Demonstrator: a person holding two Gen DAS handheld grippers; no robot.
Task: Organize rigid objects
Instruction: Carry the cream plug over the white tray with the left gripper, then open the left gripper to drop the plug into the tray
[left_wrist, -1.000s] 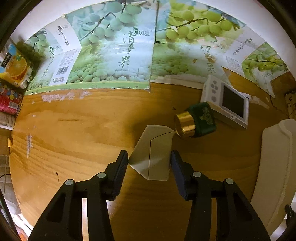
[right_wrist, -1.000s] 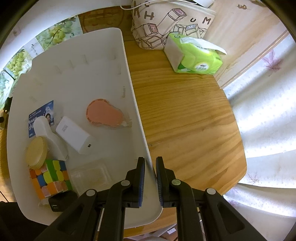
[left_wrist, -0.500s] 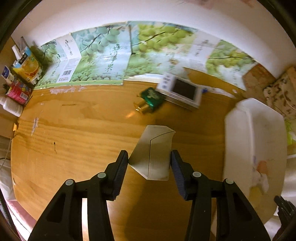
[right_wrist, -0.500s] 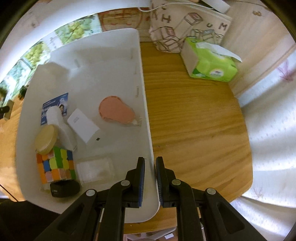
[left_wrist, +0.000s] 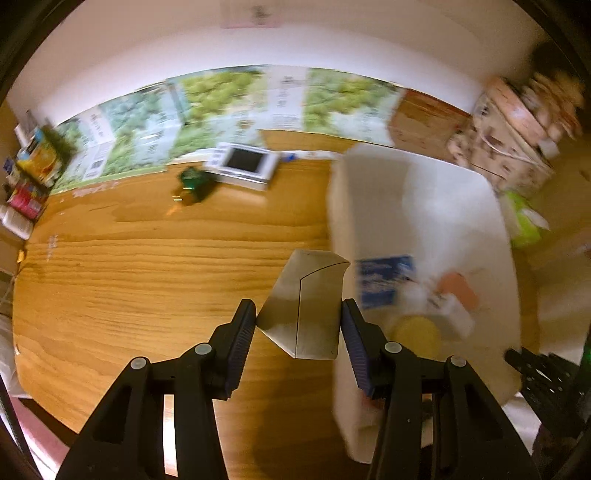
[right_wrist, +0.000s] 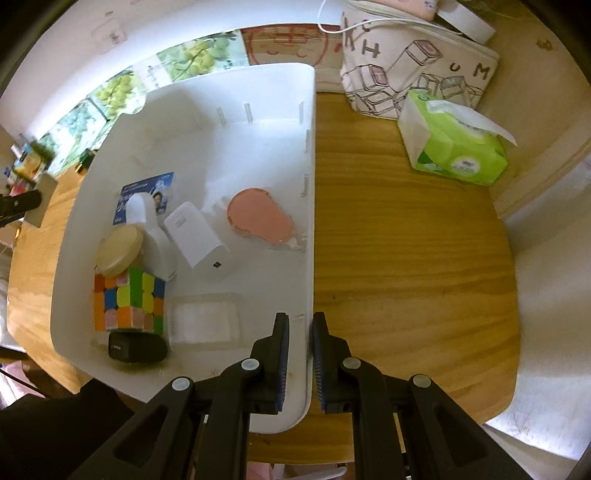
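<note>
**Pale wedge-shaped box carried at the bin's edge while the other gripper pinches the bin wall**

Clamping a pale, wedge-shaped box (left_wrist: 306, 299) between its two black fingers, the left gripper (left_wrist: 298, 343) holds it clear of the wooden table (left_wrist: 147, 280), the pads pressed against the box's left and right faces. Just to the right of that gripper's fingertips stands the near wall of the white plastic bin (left_wrist: 413, 192); the box overlaps the bin's edge in the left wrist view, which is blurred. Ahead and to the left of the gripper, well apart from it, a dark green bottle with a gold cap (left_wrist: 192, 182) lies on the table, with a white device with a dark screen (left_wrist: 243, 164) just beside it.

The right gripper (right_wrist: 299, 354) is nearly closed on the bin's right wall (right_wrist: 309, 236), one finger inside and one outside. Inside the bin, ahead and to the left of these fingers, lie a clear flat case (right_wrist: 203, 323), a black charger (right_wrist: 135, 347), a colour cube (right_wrist: 127, 304) with a round tan lid (right_wrist: 120, 251) resting against it, a white bottle (right_wrist: 147, 229), a white power bank (right_wrist: 199, 240), a blue card (right_wrist: 147, 192) and a pink pear-shaped item (right_wrist: 258, 216). To the right and ahead, on the table, sit a green tissue pack (right_wrist: 454, 144) and a printed canvas pouch (right_wrist: 413, 70).
</note>
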